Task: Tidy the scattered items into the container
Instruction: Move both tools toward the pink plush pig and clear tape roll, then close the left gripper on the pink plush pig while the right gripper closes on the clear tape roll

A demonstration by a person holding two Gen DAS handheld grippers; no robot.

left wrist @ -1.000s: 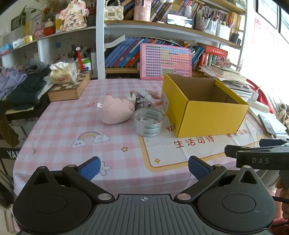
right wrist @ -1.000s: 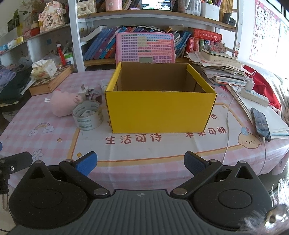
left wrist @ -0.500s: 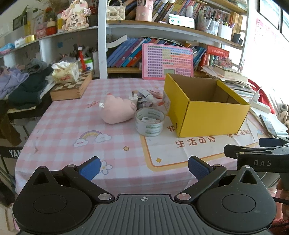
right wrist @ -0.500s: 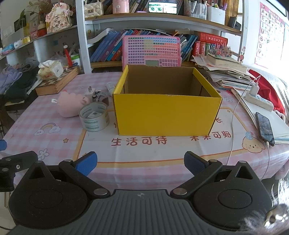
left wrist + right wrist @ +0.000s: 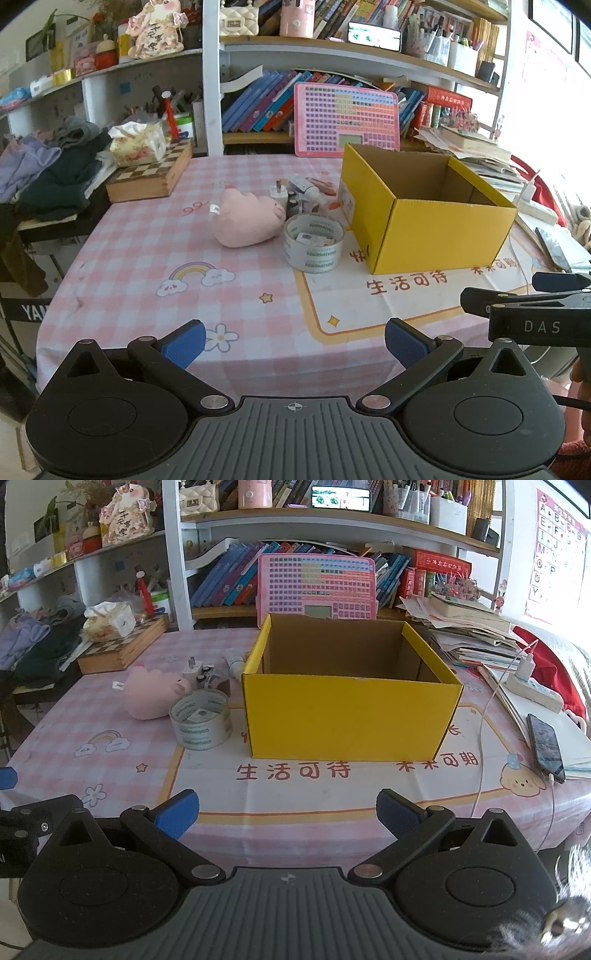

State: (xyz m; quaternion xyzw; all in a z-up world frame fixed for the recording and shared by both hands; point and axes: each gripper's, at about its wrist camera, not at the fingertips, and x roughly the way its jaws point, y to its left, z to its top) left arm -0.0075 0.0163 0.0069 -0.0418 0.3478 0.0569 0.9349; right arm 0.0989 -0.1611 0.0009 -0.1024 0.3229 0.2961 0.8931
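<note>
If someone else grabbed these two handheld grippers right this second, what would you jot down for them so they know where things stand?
Left gripper: open, empty, held back from the table edge.
Right gripper: open, empty, facing the yellow box.
Box: upright, open top; nothing visible inside from these angles.
To the box's left, all on the tablecloth: tape roll, pink plush toy, white plug and a few small bottles and tubes behind them.
Done: nothing yet.
Left: move every one of those items into the box.

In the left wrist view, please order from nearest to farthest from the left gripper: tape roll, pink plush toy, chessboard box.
From the left gripper:
1. Tape roll, ahead, beside the yellow box.
2. Pink plush toy, just behind it, leftward.
3. Chessboard box, far left corner.
</note>
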